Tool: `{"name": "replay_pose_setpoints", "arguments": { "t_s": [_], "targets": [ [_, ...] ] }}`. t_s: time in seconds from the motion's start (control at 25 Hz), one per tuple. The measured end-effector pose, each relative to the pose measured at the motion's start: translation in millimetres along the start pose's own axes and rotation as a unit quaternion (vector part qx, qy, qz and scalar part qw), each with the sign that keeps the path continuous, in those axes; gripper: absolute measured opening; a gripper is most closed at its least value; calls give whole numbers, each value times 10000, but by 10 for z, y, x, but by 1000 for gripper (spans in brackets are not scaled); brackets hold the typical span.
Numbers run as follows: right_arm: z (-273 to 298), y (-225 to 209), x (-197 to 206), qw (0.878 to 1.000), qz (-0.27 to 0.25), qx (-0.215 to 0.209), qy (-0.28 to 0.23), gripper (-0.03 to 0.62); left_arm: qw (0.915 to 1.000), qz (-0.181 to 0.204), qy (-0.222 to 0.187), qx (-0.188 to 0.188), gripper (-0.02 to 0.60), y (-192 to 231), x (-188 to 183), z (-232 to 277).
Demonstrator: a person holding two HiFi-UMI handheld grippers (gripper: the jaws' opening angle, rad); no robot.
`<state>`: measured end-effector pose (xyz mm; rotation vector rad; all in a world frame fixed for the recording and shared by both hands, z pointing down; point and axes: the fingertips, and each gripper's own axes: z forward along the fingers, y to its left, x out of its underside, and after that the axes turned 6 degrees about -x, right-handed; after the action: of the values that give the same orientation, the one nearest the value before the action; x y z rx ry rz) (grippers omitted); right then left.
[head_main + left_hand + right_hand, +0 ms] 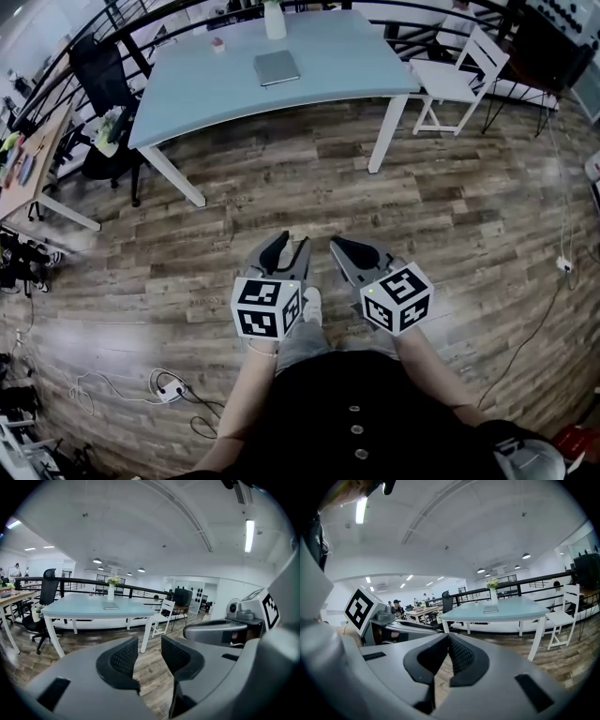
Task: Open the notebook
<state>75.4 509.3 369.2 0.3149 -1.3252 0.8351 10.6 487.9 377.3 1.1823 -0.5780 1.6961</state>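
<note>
Left gripper (pixel 290 247) parted, right gripper (pixel 343 247) closed, side by side, notebook (pixel 277 67) well apart

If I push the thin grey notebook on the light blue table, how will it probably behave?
The thin grey notebook lies flat, so it probably slides rather than tips. The light blue table looks smooth, so the notebook may slip away when its cover is lifted.

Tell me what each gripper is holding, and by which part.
Nothing is held. The left gripper is open and empty; the right gripper is shut on nothing. The notebook lies closed on the table.
</note>
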Motion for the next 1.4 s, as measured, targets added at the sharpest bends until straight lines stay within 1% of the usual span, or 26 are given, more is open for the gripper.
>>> {"name": "replay_pose_setpoints", "arguments": {
  "t_s": [0.44,0.6,0.76,0.96,1.2,1.4],
  "targets": [
    [931,-673,-495,9996,2,276,-38,4,9997,206,-144,64,153,870,-749,831],
    [1143,-878,-642,9994,14,314,-143,3,9994,254,-188,116,153,1027,-930,1058],
    [1356,-948,-632,9994,-13,345,-49,5,9994,277,-126,172,153,1159,-934,1164],
    [1525,-970,-541,9994,24,320,147,5,9997,159,-96,140,153,1320,-882,1196],
    [1657,-1060,-608,9995,65,302,46,3,9999,36,15,133,155,1422,-812,1303],
    [1847,-1206,-700,9997,61,236,45,3,10000,-34,56,73,156,1555,-858,1473]
  ]
}}
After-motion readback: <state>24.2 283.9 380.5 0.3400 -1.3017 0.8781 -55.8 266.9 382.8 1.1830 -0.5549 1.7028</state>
